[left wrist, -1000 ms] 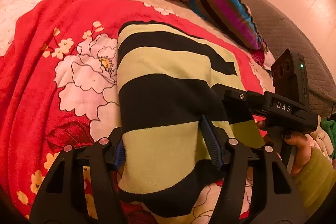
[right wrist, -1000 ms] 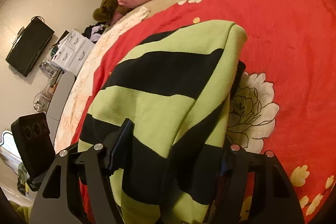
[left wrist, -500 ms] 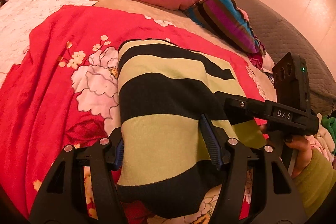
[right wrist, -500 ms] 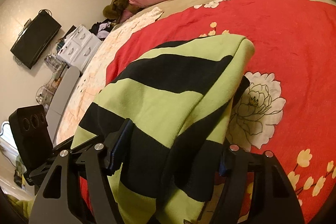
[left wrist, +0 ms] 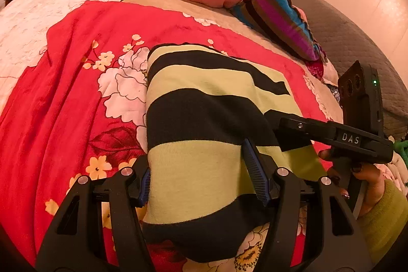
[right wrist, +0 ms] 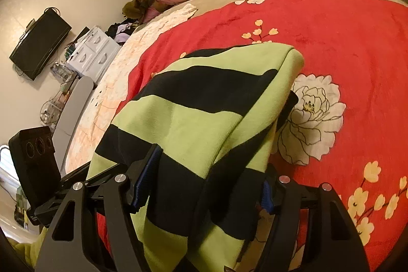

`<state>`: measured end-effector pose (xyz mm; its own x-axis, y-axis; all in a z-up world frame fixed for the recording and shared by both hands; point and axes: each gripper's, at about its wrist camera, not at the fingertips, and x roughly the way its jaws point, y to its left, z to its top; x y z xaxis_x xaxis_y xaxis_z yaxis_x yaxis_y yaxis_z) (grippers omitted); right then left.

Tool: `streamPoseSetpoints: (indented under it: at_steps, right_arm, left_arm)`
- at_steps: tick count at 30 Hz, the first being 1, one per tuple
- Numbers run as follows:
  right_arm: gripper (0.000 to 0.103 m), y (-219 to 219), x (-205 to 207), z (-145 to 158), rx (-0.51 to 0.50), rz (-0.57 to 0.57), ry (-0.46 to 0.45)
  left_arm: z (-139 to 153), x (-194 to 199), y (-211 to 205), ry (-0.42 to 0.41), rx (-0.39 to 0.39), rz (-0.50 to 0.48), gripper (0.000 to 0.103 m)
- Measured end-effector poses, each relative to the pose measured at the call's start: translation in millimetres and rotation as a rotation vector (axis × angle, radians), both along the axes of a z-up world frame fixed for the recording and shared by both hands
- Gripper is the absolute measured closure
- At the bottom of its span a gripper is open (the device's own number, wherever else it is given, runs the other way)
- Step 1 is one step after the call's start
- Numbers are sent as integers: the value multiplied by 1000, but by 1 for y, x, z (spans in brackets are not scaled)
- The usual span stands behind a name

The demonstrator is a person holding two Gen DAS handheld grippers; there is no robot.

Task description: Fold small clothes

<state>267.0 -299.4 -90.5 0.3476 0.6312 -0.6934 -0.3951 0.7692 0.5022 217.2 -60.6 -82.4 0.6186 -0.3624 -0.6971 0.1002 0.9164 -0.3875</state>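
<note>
On the left, the left gripper [left wrist: 204, 175] has its jaws closed on the near edge of the striped sweater [left wrist: 209, 103], which is green and black. The sweater lies over the red flowered blanket [left wrist: 76, 93] on the bed. On the right, the right gripper [right wrist: 204, 185] has its jaws clamped on the same sweater edge.
</note>
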Motion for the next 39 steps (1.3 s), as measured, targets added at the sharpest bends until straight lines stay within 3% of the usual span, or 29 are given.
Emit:
streamPoseSetpoints:
  at_steps: [22, 27, 32, 39]
  right_arm:
    - [34, -3, -2, -9, -61, -66, 35]
    - [30, 0, 1, -15, -79, -70, 49]
    - [26, -2, 6, -33, -56, -110, 119]
    - [24, -2, 5, -30, -79, -104, 90]
  left_arm:
    - [-15, -5, 2, 52, 30, 5, 47]
    - [-18, -3, 3, 69, 45, 12, 42]
    - [-24, -1, 4, 95, 56, 19, 38]
    - [-25, -1, 6, 102, 60, 22, 35]
